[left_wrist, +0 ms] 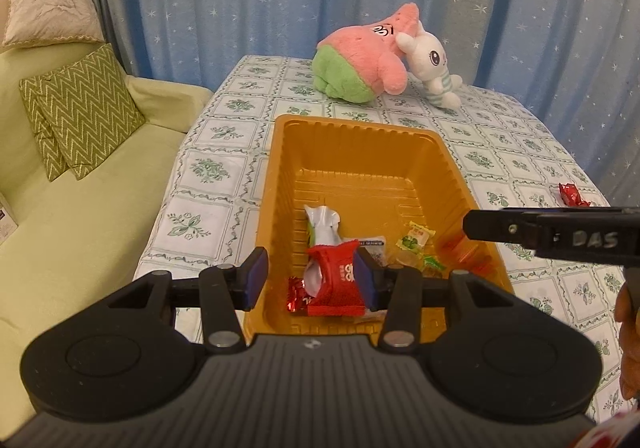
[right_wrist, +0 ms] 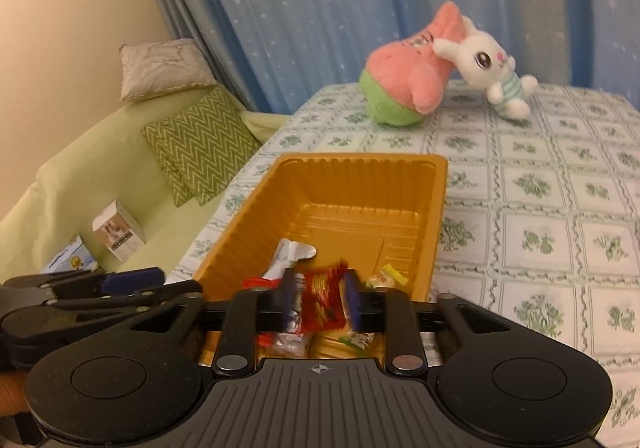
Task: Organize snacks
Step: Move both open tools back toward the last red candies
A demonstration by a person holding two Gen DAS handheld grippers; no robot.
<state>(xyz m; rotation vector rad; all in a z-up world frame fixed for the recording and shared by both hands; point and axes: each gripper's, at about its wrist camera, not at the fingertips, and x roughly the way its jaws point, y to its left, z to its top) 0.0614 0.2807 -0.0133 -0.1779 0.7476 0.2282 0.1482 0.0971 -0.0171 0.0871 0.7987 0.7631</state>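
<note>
An orange plastic tray [left_wrist: 424, 151] [right_wrist: 436, 191] sits on the patterned tablecloth and holds several wrapped snacks: a white packet [left_wrist: 322, 224], a yellow-green candy [left_wrist: 414, 240] and a red packet [left_wrist: 338, 280]. My left gripper [left_wrist: 310, 280] is open over the tray's near end, with the red packet between its pads. My right gripper [right_wrist: 318, 306] is shut on a red-and-gold snack wrapper [right_wrist: 322, 304] above the tray's near end. One red wrapped candy [left_wrist: 572, 193] lies on the cloth to the right of the tray.
A pink-and-green plush [left_wrist: 360, 59] and a white rabbit plush [left_wrist: 434, 67] lie at the table's far end. A green sofa [left_wrist: 80, 215] with zigzag cushions [left_wrist: 80, 107] stands left of the table, with small boxes [right_wrist: 118, 236] on it. Blue star curtains hang behind.
</note>
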